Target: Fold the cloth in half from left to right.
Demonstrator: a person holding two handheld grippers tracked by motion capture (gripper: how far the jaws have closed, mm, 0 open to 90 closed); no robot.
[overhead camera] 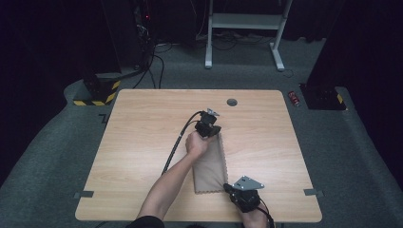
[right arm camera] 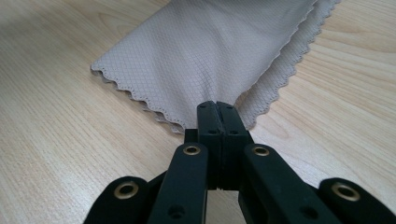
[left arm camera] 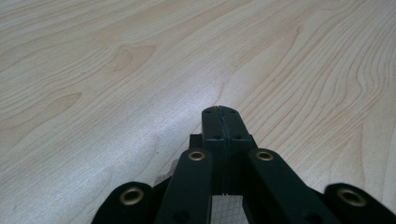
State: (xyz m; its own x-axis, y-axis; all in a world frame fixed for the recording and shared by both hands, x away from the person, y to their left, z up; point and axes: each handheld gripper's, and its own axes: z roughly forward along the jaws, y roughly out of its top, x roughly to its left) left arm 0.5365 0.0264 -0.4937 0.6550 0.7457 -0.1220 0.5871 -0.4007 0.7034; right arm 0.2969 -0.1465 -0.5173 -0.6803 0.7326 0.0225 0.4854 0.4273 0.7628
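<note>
Counter: light wood, rounded corners, a small round grommet near the far edge. Grey carpet floor around it, white desk frame behind, a red can on the floor off the far right corner.

Cloth: beige, folded into a long strip with scalloped edges, lies flat near the counter's middle and runs from your left tool down toward the near edge. In the right gripper view the cloth shows 2 layers, the lower one sticking out along the right side.

Your left arm reaches in from the bottom; left tool sits at the cloth's far end. In the left gripper view the left tool has its jaws pressed together, tips low over bare wood, a bit of cloth visible under the linkage; I cannot tell if fabric is pinched between them.

Right tool is at the cloth's near right corner. In the right gripper view the right tool has jaws together, clamped on the cloth's near edge.
</note>
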